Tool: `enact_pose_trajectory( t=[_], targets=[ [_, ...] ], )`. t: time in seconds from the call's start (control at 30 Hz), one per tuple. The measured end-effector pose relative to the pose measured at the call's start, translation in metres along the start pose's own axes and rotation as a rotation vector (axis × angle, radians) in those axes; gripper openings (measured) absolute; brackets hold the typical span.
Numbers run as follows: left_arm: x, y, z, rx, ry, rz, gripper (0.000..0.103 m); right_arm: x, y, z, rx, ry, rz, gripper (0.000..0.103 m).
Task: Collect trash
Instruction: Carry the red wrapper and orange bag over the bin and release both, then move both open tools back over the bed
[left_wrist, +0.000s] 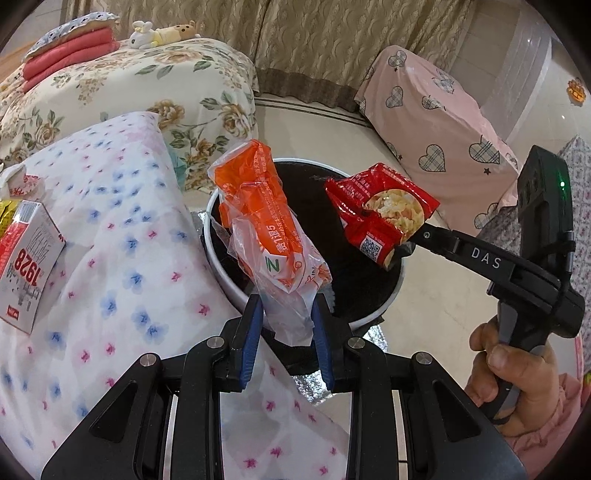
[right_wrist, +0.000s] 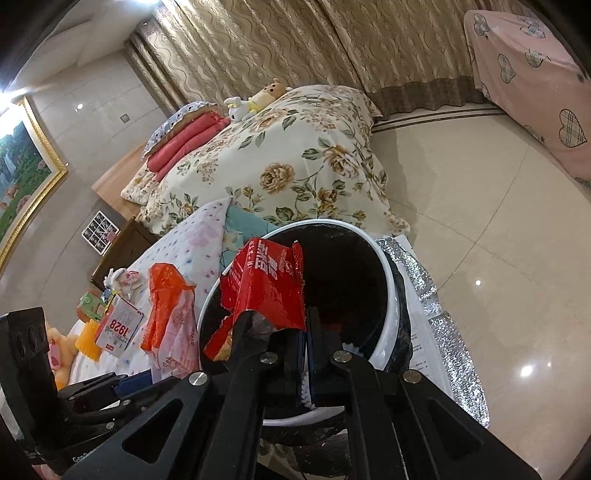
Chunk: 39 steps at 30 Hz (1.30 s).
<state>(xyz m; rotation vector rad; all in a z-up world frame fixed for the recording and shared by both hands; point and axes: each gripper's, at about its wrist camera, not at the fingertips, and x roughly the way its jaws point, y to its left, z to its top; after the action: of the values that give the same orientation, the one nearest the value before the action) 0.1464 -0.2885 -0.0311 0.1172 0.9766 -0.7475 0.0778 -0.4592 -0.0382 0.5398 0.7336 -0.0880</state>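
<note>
My left gripper (left_wrist: 286, 321) is shut on an orange and clear plastic wrapper (left_wrist: 266, 218) and holds it up over the near rim of a white bin with a black liner (left_wrist: 229, 269). My right gripper (left_wrist: 412, 242) is shut on a red snack packet (left_wrist: 380, 210) over the bin's right side. In the right wrist view the right gripper (right_wrist: 304, 332) pinches the red packet (right_wrist: 266, 288) above the bin (right_wrist: 384, 295), and the orange wrapper (right_wrist: 170, 314) hangs to the left.
A flower-print cloth (left_wrist: 110, 240) covers the surface at left, with a 1928 carton (left_wrist: 26, 266) on it. A floral bed (left_wrist: 147, 96) is behind, a pink heart-print cover (left_wrist: 436, 122) at right. Silver foil (right_wrist: 439, 325) lies on the tiled floor (right_wrist: 480, 206) beside the bin.
</note>
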Motion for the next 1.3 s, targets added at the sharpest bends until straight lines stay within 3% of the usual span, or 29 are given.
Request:
enact_pose_trajectory(
  t=[0.13,0.2,0.3,0.37,0.43,0.5,0.7,1.03,1.3],
  targets=[
    [0.003,-0.001,0.000,-0.002,0.010,-0.005,0.030,0.004,0.001,0.004,-0.006,0.011,-0.010,0.007],
    [0.004,0.000,0.002,-0.007,0.008,-0.011,0.041,0.005,-0.001,0.006,-0.001,0.013,-0.018,0.007],
    [0.001,0.003,0.002,-0.015,-0.002,-0.006,0.047,0.006,-0.002,0.008,0.000,0.014,-0.028,0.008],
    [-0.004,0.007,-0.001,-0.030,-0.012,-0.005,0.050,0.005,-0.003,0.008,0.000,0.018,-0.035,0.015],
    [-0.009,0.011,-0.005,-0.045,-0.020,-0.002,0.052,0.003,-0.003,0.006,0.004,0.021,-0.033,0.041],
    [-0.012,0.014,-0.009,-0.058,-0.024,0.000,0.054,0.003,-0.001,0.005,-0.001,0.018,-0.033,0.052],
    [-0.034,0.029,-0.031,-0.105,-0.060,0.017,0.057,0.000,0.014,-0.002,-0.010,0.017,0.003,0.052],
    [-0.076,0.069,-0.065,-0.206,-0.138,0.108,0.059,0.002,0.067,-0.024,-0.057,0.037,0.087,0.071],
    [-0.105,0.113,-0.094,-0.306,-0.180,0.190,0.060,0.011,0.108,-0.042,-0.102,0.072,0.137,0.073]
  ],
)
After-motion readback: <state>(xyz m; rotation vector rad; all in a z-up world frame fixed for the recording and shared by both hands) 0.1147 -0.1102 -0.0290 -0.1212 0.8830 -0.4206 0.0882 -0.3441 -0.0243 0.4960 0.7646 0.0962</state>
